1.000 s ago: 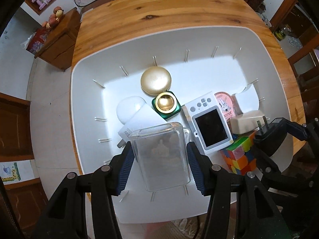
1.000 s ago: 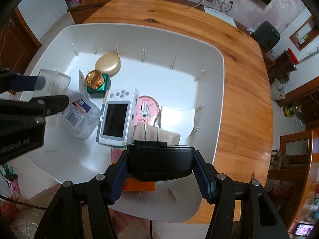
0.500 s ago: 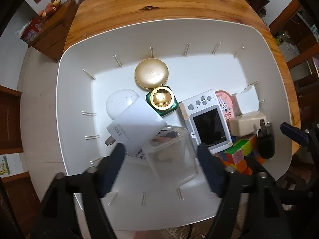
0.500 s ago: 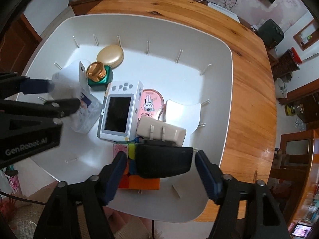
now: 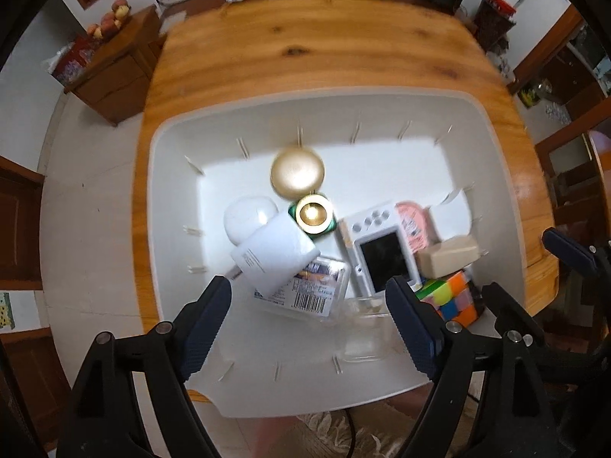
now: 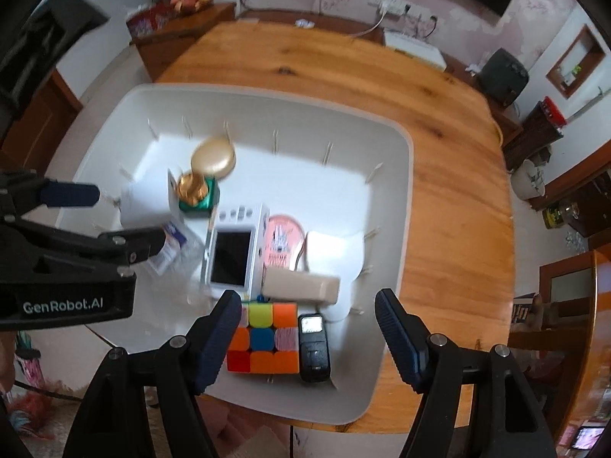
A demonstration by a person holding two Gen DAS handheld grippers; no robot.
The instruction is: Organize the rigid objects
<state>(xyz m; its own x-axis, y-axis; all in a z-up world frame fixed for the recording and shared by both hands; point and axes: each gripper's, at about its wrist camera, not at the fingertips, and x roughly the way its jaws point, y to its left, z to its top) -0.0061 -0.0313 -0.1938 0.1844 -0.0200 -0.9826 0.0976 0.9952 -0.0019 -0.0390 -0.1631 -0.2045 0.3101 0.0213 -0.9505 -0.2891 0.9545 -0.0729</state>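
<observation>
- One white tray point(image 6: 401, 206) on one wooden table point(image 6: 450, 152).
- Two hand-held grippers — left hand-held gripper point(image 5: 309, 324), right hand-held gripper point(image 6: 307, 332).
- One colour cube point(image 6: 263, 337).
- One black remote-like device point(image 6: 314, 347).
- One white screen gadget point(image 6: 235, 255).
- One gold round case point(image 6: 213, 158).
- One green jar with gold lid point(image 6: 198, 194).
- One beige block point(image 6: 301, 286).
- One pink disc point(image 6: 284, 236).
- One clear plastic box point(image 5: 362, 336) — and one labelled clear box point(image 5: 309, 292).

A bin point(image 5: 492, 145) sits on the table point(image 5: 305, 49), filling mid-frame in both views. In the right wrist view a cube point(image 6: 263, 337) lies at lower centre with a remote point(image 6: 314, 347) touching its right side. Above them lies a block point(image 6: 301, 286); upper left of it a camera point(image 6: 235, 252), then a jar point(image 6: 196, 191) and a disc point(image 6: 213, 158). A clear box point(image 5: 305, 286), possibly under a charger point(image 5: 273, 253), lies left of the camera.
</observation>
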